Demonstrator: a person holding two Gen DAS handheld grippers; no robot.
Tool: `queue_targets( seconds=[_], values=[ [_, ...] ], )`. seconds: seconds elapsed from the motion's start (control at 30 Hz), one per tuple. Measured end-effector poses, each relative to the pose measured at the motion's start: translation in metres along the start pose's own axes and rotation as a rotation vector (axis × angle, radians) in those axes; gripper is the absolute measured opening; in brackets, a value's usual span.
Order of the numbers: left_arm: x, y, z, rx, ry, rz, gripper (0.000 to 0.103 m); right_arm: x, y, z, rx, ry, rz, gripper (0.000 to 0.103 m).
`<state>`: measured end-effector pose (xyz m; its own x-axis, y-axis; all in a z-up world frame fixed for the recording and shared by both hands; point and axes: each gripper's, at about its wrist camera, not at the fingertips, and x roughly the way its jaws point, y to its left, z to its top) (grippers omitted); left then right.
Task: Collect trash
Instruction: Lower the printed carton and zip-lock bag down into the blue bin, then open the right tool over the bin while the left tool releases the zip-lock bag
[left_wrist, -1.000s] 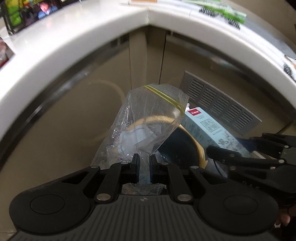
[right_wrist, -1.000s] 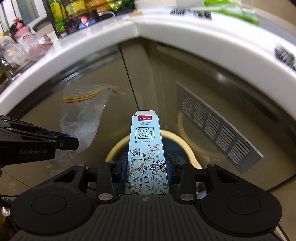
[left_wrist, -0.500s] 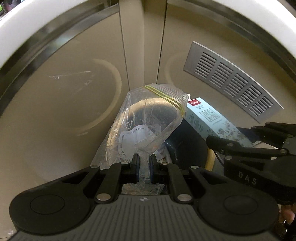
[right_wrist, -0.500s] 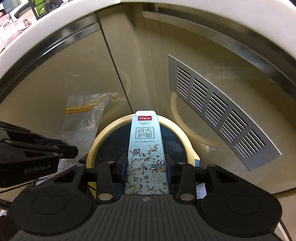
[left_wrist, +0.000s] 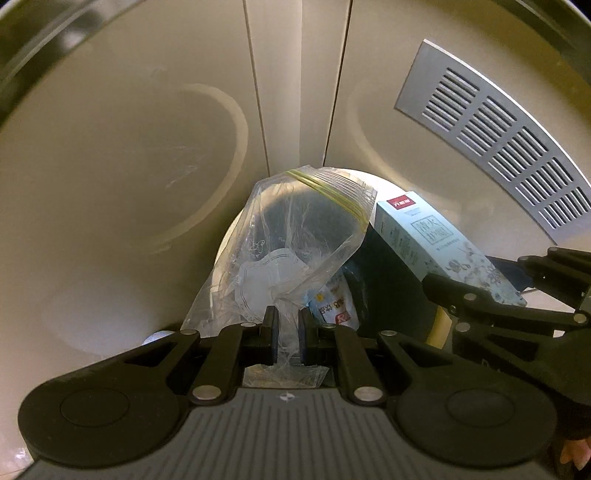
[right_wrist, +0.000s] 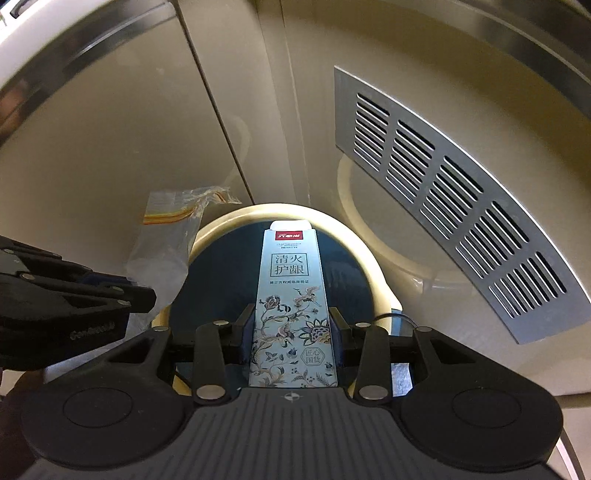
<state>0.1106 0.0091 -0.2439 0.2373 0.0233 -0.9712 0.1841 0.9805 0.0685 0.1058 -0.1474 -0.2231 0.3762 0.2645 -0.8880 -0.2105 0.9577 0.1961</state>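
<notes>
While both point down over the round cream-rimmed bin (right_wrist: 373, 258), left gripper (left_wrist: 287, 334) pinches clear zip bag (left_wrist: 295, 236); right gripper (right_wrist: 293, 338), part-open, clamps pale-blue carton (right_wrist: 293, 295).

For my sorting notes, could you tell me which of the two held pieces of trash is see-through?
The plastic bag in the left gripper: clear, crumpled, with a yellow zip strip. The right gripper holds an opaque, pale-blue printed box.
</notes>
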Motion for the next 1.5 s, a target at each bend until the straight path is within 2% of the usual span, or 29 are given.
queue_targets(
  seconds=[0.37,0.9,0.93,0.97,1.0,1.03,1.07,1.13,1.17,1.23,1.4,1.5],
  values=[
    [0.024,0.012,0.008,-0.020,0.076,-0.018,0.011,0.020,0.000,0.008,-0.006,0.063,-0.006,0.042],
    [0.069,0.004,0.026,0.004,0.177,-0.010,0.014,0.046,-0.003,0.017,-0.004,0.109,-0.052,0.042],
    [0.072,0.003,0.024,0.015,0.177,-0.013,0.022,0.048,-0.003,0.018,-0.004,0.111,-0.054,0.042],
    [0.072,0.002,0.025,0.024,0.176,-0.011,0.045,0.049,-0.004,0.018,-0.002,0.115,-0.055,0.042],
    [0.072,0.002,0.024,0.030,0.172,-0.007,0.061,0.050,-0.005,0.018,0.003,0.117,-0.053,0.044],
    [0.070,0.003,0.023,0.029,0.161,0.016,0.081,0.049,-0.005,0.019,0.008,0.119,-0.053,0.046],
    [0.068,0.004,0.022,0.028,0.137,0.041,0.090,0.048,-0.006,0.019,0.015,0.118,-0.076,0.047],
    [0.063,0.007,0.019,0.036,0.106,0.053,0.097,0.044,-0.009,0.020,0.040,0.117,-0.084,0.061],
    [0.061,0.009,0.018,0.033,0.103,0.054,0.101,0.041,-0.012,0.020,0.052,0.115,-0.082,0.064],
    [0.056,0.014,0.015,0.018,0.092,0.049,0.103,0.034,-0.014,0.019,0.056,0.109,-0.076,0.073],
    [0.035,0.017,0.000,0.025,0.080,0.039,0.102,0.010,-0.006,0.011,0.020,0.096,-0.039,0.076],
    [0.012,0.017,-0.012,0.052,0.044,0.079,0.103,-0.010,0.003,0.006,-0.009,0.086,-0.010,0.078]
  ],
)
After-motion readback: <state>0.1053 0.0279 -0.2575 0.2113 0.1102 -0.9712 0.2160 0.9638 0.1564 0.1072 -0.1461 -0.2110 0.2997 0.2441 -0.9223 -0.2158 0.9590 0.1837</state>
